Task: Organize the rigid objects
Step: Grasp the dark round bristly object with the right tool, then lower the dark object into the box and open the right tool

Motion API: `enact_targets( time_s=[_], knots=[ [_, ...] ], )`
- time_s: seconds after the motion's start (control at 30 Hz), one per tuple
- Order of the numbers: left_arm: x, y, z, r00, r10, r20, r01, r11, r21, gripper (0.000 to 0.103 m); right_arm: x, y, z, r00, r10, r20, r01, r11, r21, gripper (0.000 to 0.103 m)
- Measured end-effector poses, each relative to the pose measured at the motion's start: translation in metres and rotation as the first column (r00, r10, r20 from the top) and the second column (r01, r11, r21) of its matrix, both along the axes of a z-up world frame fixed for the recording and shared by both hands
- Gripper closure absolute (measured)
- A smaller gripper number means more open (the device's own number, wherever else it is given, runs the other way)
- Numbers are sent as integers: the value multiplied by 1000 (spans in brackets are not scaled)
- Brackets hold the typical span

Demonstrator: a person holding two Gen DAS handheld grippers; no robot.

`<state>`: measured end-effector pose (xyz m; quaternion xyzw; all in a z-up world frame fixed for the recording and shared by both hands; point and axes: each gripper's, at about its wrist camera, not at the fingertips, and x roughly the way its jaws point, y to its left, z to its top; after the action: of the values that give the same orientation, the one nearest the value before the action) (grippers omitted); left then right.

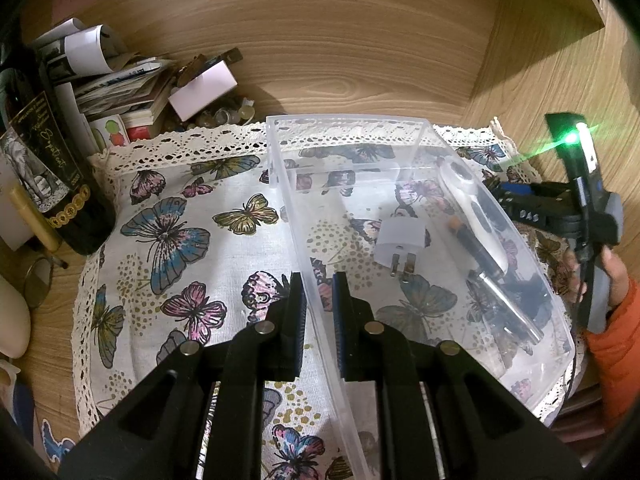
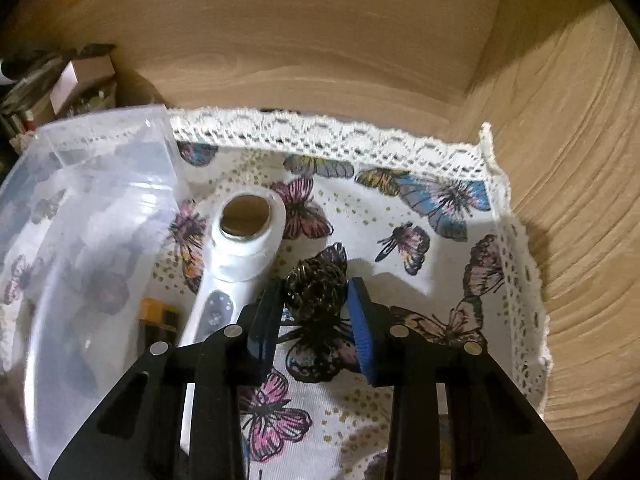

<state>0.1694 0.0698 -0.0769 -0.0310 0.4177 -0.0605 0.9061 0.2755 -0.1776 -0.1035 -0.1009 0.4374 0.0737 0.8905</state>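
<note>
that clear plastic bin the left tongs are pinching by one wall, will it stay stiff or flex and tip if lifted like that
The clear bin looks thin-walled, so the wall pinched by the left tongs will probably flex. It holds a white plug and a long white device lying toward the far side, so a one-wall lift would likely tilt it. Smooth plastic may slip between the pads.
</note>
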Motion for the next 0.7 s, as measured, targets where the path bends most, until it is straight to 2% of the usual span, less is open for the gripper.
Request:
enact_targets(
  time_s=[0.23,0.5,0.7],
  knots=[
    [0,0,0,1000,1,0,-1,1000,0,91,-21,12,37,996,24,83,-27,999,26,73],
    [0,0,0,1000,0,0,0,1000,0,91,-47,26,76,981,102,162,-112,992,57,73],
    [0,0,0,1000,0,0,0,1000,-1,91,-59,49,84,967,178,182,-192,979,63,73]
  ],
)
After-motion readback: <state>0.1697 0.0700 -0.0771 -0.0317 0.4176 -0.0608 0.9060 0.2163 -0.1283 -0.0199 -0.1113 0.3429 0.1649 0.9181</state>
